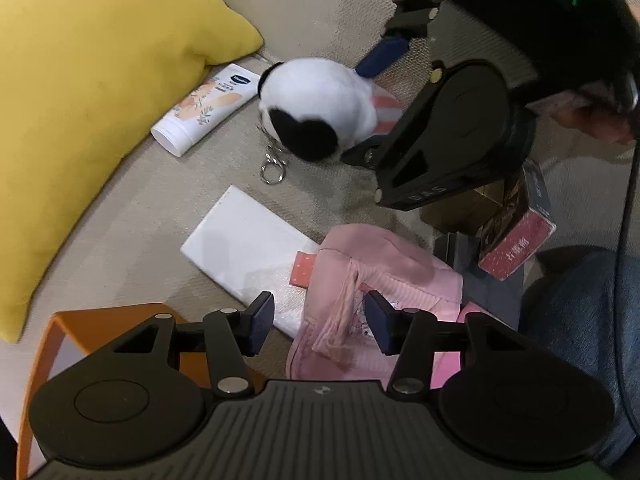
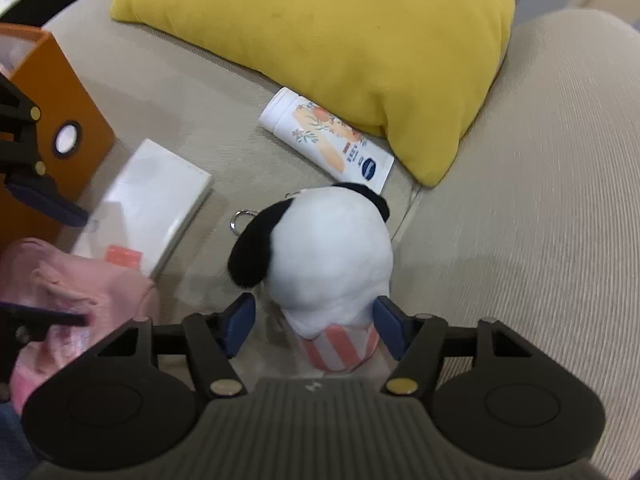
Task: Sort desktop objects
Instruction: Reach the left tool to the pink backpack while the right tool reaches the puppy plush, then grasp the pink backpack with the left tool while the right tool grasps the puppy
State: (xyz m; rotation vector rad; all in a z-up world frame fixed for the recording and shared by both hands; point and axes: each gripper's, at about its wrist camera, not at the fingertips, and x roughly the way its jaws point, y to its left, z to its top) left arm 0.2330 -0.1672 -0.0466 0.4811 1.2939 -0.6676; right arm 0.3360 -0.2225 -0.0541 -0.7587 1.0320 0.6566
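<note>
A white plush dog keychain with black ears [image 2: 332, 252] stands on the beige sofa seat; it also shows in the left wrist view [image 1: 316, 108]. My right gripper [image 2: 314, 326] is open, its jaws on either side of the plush's striped base, not closed on it. My left gripper [image 1: 320, 320] is open above a pink garment [image 1: 384, 280], straddling its tassel without gripping. A white lotion tube [image 2: 326, 144] lies by the yellow cushion. A white flat box [image 1: 248, 248] lies between the plush and the garment.
A yellow cushion [image 2: 352, 44] leans at the back. An orange box [image 2: 52, 120] stands at the left, also at the left gripper's side [image 1: 100, 324]. A red carton [image 1: 516, 248] and dark items sit at the right. The sofa arm [image 2: 540, 200] rises on the right.
</note>
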